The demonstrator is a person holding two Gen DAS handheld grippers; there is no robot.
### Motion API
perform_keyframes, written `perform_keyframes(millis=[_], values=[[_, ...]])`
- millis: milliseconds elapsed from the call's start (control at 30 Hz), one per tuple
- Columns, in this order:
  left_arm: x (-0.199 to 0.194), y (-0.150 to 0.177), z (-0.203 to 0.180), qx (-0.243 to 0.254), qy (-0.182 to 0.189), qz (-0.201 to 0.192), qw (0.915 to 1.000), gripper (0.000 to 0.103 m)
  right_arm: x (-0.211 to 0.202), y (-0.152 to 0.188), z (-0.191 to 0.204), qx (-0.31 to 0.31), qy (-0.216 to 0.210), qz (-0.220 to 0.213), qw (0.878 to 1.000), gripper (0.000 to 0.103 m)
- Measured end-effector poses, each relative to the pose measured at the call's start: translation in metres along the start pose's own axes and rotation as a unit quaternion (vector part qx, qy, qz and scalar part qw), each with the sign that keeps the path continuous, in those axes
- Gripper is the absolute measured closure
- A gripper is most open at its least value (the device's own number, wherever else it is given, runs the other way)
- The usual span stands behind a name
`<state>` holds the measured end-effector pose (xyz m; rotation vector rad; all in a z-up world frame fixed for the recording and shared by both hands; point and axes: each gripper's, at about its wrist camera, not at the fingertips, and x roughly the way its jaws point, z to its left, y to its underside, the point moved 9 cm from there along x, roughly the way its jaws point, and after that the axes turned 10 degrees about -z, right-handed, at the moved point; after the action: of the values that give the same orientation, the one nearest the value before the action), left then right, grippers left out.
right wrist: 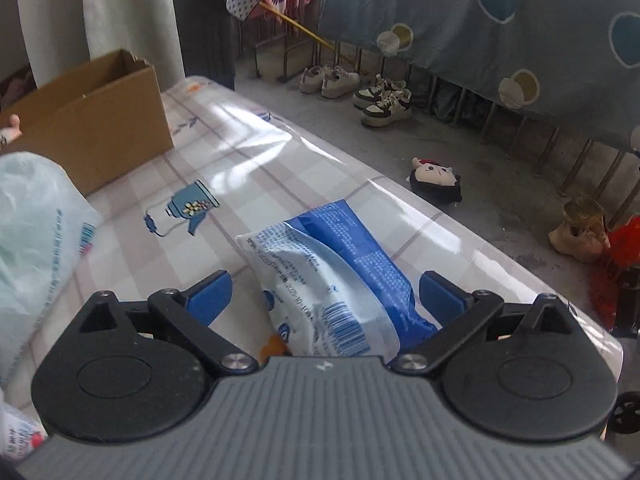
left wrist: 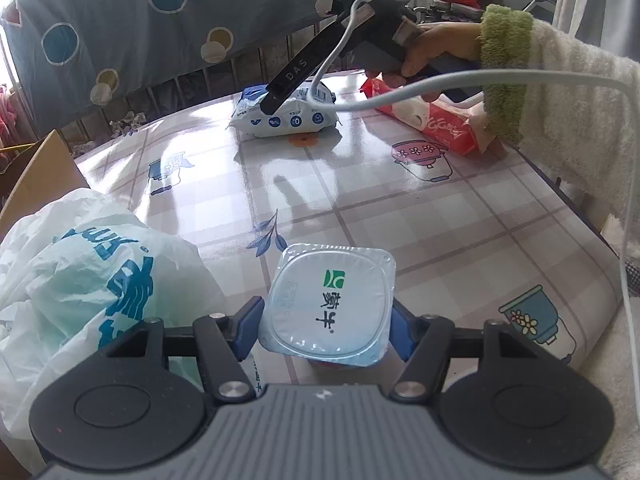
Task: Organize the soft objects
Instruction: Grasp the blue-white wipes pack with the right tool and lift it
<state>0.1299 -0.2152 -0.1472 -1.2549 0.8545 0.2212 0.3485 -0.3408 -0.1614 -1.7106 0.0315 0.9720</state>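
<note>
Foil-lidded yogurt cup (left wrist: 330,304) is sitting clamped in the left gripper (left wrist: 326,326); right gripper (right wrist: 326,300) is hanging released over the wet-wipes pack (right wrist: 336,276), unsorted on the worktop (left wrist: 400,216)

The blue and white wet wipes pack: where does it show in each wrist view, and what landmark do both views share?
Left wrist view: wet wipes pack lies far across the table, upper middle, under the tip of the right hand-held gripper.
Right wrist view: the same pack fills the lower middle, between the open jaws, neither pad touching it.
Shared landmark: the cardboard box, left edge in the left wrist view, upper left in the right.
</note>
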Motion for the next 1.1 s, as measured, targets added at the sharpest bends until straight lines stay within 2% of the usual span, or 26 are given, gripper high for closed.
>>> perform_keyframes(millis=[100, 133, 167, 233, 300, 467, 633, 733, 800, 867, 933, 967, 1000, 1033, 1067, 1100], values=[[0.001, 0.000, 0.000, -0.003, 0.001, -0.002, 1.0000, 0.038, 0.023, 0.006, -0.003, 0.002, 0.006, 0.025, 1.000, 0.007], [0.001, 0.000, 0.000, -0.003, 0.001, -0.002, 1.0000, 0.038, 0.025, 0.010, -0.005, -0.001, 0.014, 0.027, 1.000, 0.012], [0.001, 0.000, 0.001, -0.004, 0.001, -0.003, 1.0000, 0.038, 0.025, 0.012, -0.005, 0.000, 0.013, 0.031, 0.999, 0.021], [0.001, 0.001, 0.001, -0.005, 0.001, -0.006, 1.0000, 0.038, 0.017, 0.018, -0.002, 0.005, 0.017, 0.032, 0.999, 0.027], [0.000, 0.001, 0.000, -0.004, -0.001, -0.009, 0.9999, 0.038, 0.007, 0.027, 0.002, 0.012, 0.011, 0.039, 0.999, 0.030], [-0.001, 0.003, 0.001, -0.008, -0.003, -0.019, 0.9998, 0.038, -0.033, 0.057, 0.024, 0.021, 0.002, 0.057, 0.998, 0.032], [-0.004, 0.005, 0.002, -0.013, 0.000, -0.027, 0.9996, 0.038, -0.092, 0.098, 0.054, 0.036, 0.003, 0.065, 0.997, 0.033], [-0.005, 0.007, 0.003, -0.015, 0.003, -0.030, 0.9994, 0.038, -0.128, 0.122, 0.069, 0.073, 0.010, 0.058, 0.996, 0.036], [-0.005, 0.006, 0.003, -0.016, 0.004, -0.032, 0.9994, 0.038, -0.150, 0.134, 0.074, 0.142, 0.006, 0.043, 0.989, 0.043], [-0.004, 0.006, 0.004, -0.016, 0.004, -0.034, 0.9993, 0.038, -0.170, 0.146, 0.072, 0.254, -0.019, 0.023, 0.967, 0.044], [-0.004, 0.006, 0.004, -0.016, 0.004, -0.036, 0.9992, 0.038, -0.188, 0.164, 0.068, 0.376, -0.054, -0.003, 0.925, 0.045], [-0.005, 0.006, 0.004, -0.016, 0.004, -0.037, 0.9992, 0.038, -0.195, 0.174, 0.065, 0.433, -0.069, -0.017, 0.899, 0.045], [-0.005, 0.006, 0.003, -0.015, 0.004, -0.038, 0.9992, 0.038, -0.201, 0.186, 0.062, 0.492, -0.085, -0.029, 0.866, 0.045], [-0.005, 0.006, 0.003, -0.015, 0.004, -0.038, 0.9992, 0.038, -0.205, 0.198, 0.058, 0.550, -0.104, -0.040, 0.828, 0.045], [-0.004, 0.006, 0.003, -0.015, 0.003, -0.038, 0.9992, 0.038, -0.207, 0.215, 0.056, 0.616, -0.126, -0.051, 0.776, 0.045], [-0.004, 0.006, 0.003, -0.014, 0.003, -0.038, 0.9992, 0.038, -0.209, 0.232, 0.052, 0.666, -0.137, -0.059, 0.731, 0.045]])
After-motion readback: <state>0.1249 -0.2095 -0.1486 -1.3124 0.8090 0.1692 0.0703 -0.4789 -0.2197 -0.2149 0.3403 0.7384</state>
